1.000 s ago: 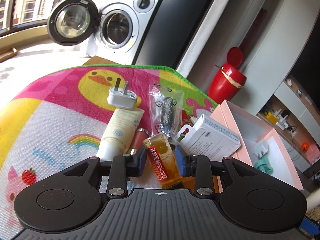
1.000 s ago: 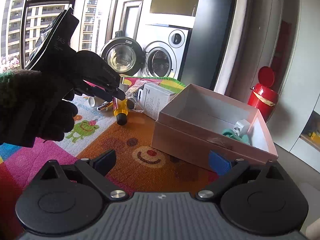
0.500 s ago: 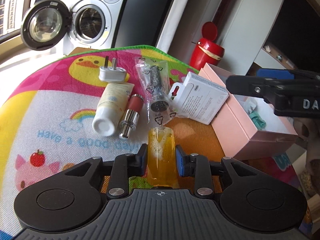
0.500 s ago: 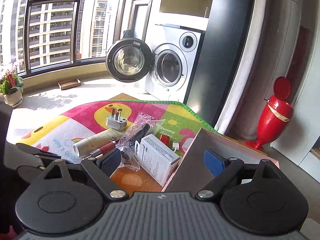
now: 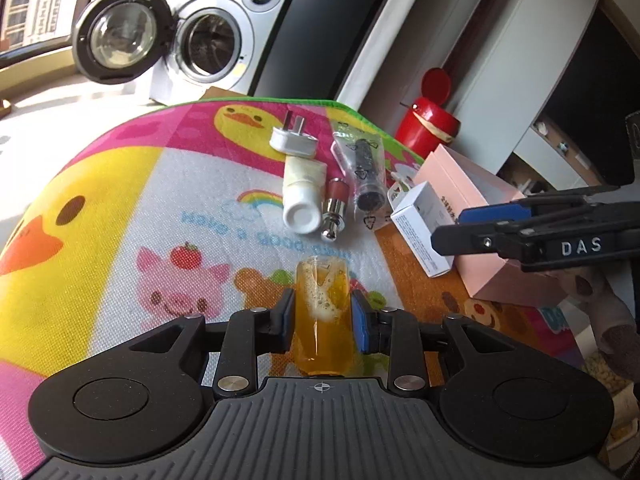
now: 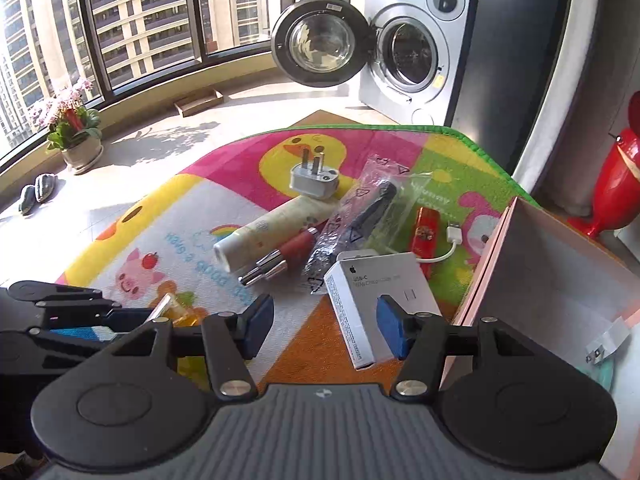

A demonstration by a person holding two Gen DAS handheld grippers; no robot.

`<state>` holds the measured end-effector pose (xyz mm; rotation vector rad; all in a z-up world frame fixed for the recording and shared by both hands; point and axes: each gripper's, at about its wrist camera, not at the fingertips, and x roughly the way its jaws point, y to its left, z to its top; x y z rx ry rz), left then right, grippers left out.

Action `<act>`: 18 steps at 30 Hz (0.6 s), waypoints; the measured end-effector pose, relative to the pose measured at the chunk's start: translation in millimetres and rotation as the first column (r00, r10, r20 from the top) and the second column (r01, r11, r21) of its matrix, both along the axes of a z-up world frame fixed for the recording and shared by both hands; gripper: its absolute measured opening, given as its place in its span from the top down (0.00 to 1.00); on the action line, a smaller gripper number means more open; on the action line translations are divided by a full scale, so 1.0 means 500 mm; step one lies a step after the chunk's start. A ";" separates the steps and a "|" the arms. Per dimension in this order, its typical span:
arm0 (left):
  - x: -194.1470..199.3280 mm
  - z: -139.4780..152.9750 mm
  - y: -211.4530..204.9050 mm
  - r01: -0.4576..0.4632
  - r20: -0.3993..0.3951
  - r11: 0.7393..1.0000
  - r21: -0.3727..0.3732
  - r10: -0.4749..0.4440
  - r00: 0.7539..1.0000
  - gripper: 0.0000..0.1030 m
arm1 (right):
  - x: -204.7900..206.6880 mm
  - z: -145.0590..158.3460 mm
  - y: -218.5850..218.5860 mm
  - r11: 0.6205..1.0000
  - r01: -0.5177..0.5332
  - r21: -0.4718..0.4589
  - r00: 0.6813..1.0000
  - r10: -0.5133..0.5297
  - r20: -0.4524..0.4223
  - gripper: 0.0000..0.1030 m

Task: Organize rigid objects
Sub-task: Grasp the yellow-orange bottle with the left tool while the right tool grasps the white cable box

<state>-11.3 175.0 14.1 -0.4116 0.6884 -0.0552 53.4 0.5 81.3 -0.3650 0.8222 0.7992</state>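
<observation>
My left gripper (image 5: 322,314) is shut on a small bottle of amber liquid (image 5: 322,312), held above the play mat. The bottle also shows in the right wrist view (image 6: 176,310). My right gripper (image 6: 322,330) is open and empty, hovering over a white USB-C box (image 6: 376,292) that lies beside the open pink box (image 6: 484,264). On the mat lie a white plug adapter (image 6: 314,178), a cream tube (image 6: 268,226), a red lipstick (image 6: 282,258), a bagged black item (image 6: 368,210) and a red lighter (image 6: 424,230).
A white cable (image 6: 448,246) lies by the lighter. The pink box holds a white and a teal item (image 6: 606,344). A washing machine (image 6: 412,46) with its door open stands behind the mat, a red bin (image 6: 616,188) at right, a flower pot (image 6: 78,140) by the window.
My left gripper lifted the amber bottle away from the pile and drew back toward the near mat. My right gripper swung from over the pink box to above the white USB-C box.
</observation>
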 end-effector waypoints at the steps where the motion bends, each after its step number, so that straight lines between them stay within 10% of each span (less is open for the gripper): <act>1: -0.001 -0.001 0.006 -0.007 0.001 1.000 -0.002 0.007 1.000 0.68 | -0.024 0.000 -0.003 1.000 -0.021 -0.013 0.999 0.021 0.030 0.43; 7: -0.003 -0.006 0.012 -0.003 0.009 1.000 0.009 0.003 1.000 0.68 | -0.076 0.001 0.004 0.990 -0.040 -0.136 0.967 0.073 0.245 0.18; 18: -0.019 -0.014 0.008 0.014 0.049 0.999 0.030 -0.015 0.999 0.68 | 0.129 -0.049 0.098 0.971 0.034 -0.236 0.994 -0.008 0.110 0.12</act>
